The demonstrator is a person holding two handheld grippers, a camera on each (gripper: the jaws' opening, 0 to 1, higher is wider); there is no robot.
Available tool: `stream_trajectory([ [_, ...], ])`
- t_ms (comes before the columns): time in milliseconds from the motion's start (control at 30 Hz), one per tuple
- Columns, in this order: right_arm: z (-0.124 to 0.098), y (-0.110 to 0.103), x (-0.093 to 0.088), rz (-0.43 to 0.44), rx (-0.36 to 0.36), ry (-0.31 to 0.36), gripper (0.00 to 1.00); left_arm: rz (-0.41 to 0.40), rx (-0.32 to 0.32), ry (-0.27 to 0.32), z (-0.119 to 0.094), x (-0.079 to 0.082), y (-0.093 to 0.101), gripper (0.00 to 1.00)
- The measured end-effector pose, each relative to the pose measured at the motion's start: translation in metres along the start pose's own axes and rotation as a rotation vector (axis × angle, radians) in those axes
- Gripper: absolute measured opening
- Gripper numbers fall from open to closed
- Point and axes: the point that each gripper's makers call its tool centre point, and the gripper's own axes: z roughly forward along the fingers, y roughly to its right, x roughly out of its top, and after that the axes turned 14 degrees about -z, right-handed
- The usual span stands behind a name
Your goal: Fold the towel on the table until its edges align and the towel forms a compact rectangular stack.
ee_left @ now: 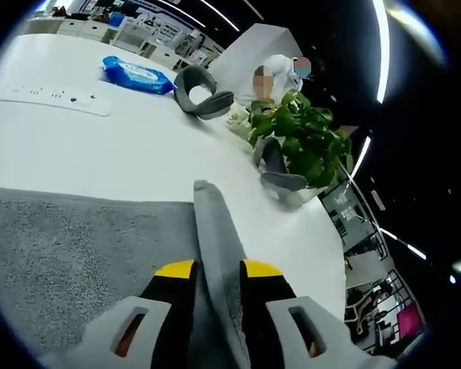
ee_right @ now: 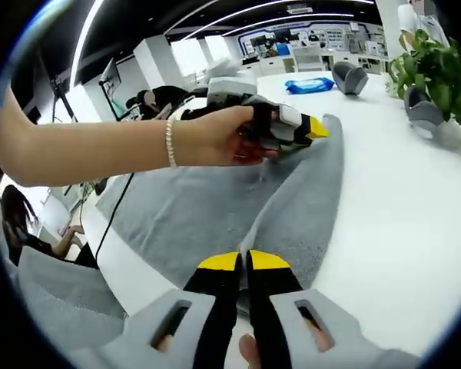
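Both grippers, left (ee_left: 217, 269) and right (ee_right: 243, 261), clench the grey terry towel's (ee_right: 192, 207) edge (lifted, presumably for folding); white table (ee_right: 399, 223) beneath.

Table (ee_left: 138, 154): white, broad, rounded at its far edge.
Towel (ee_left: 61, 254): grey, spread flat on the near side (one edge lifted off).
Wipes (ee_left: 136, 74): blue pack, far end.
Power strip (ee_left: 46, 98): white, near the wipes.
Neck pillow (ee_left: 200, 92): grey, just beside the wipes.
Plant (ee_left: 303, 138): leafy, at the table's edge.
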Motion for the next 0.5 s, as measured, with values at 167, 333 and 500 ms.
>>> stream_trajectory([
  [167,0.0,-0.002,0.0,-0.014,0.001,0.0,0.01,0.007,0.017,0.001,0.001,0.002,-0.002,0.09],
  [333,-0.002,-0.005,0.006,-0.018,0.009,0.022,0.01,0.004,0.03,0.004,-0.005,0.009,-0.002,0.02],
  [500,-0.004,-0.012,0.011,-0.041,0.023,0.042,0.01,0.031,0.044,0.019,-0.016,0.016,0.001,0.02],
])
